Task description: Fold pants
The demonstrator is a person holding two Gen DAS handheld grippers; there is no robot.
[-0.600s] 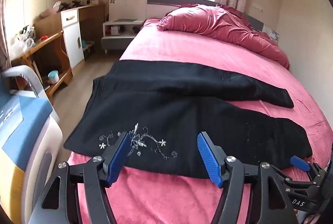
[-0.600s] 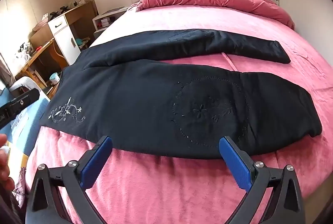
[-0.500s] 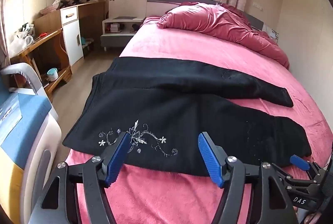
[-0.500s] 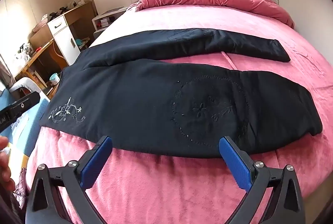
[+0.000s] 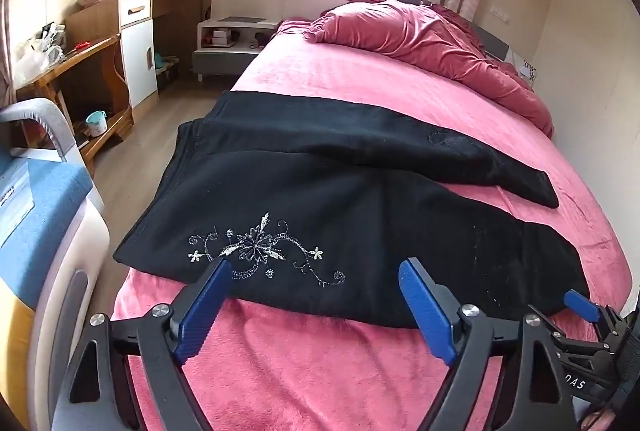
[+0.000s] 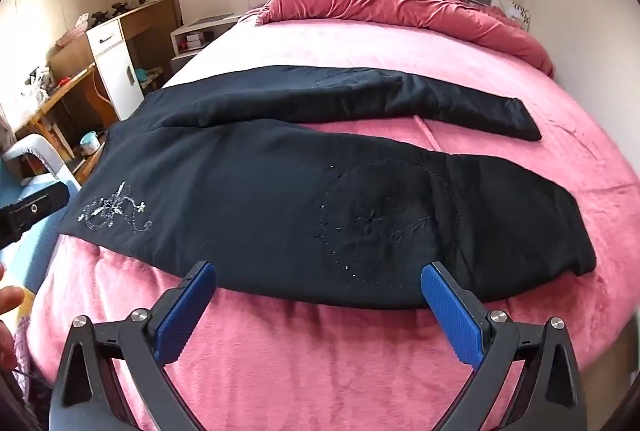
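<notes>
Fingers (image 5: 426, 315) of the left gripper (image 5: 316, 311) spread wide, nothing between them; tips over the near edge of the black pants (image 5: 340, 215), at the white floral embroidery (image 5: 260, 251). Contact with the cloth: cannot tell. Right gripper (image 6: 320, 307) likewise spread wide and empty, its fingers (image 6: 450, 315) at the near hem line below the stitched circular motif (image 6: 388, 219).

Pants lie flat across the pink bed (image 6: 320, 363), waistband at the left bed edge, both legs running right. Near leg (image 6: 520, 223) ends close to the right edge of the mattress; far leg (image 6: 460, 107) angles away, a wedge of pink blanket showing between the two.

Open room: a broad strip of bare blanket between the pants' near edge and the foot of the bed; another wide bare stretch beyond the far leg, up to the bunched red duvet (image 5: 420, 39) at the headboard.

Left of the bed: wooden floor (image 5: 160, 135), wooden desk (image 5: 80, 63), white nightstand (image 5: 232, 43), a blue-topped unit (image 5: 36, 199) near the left gripper.
</notes>
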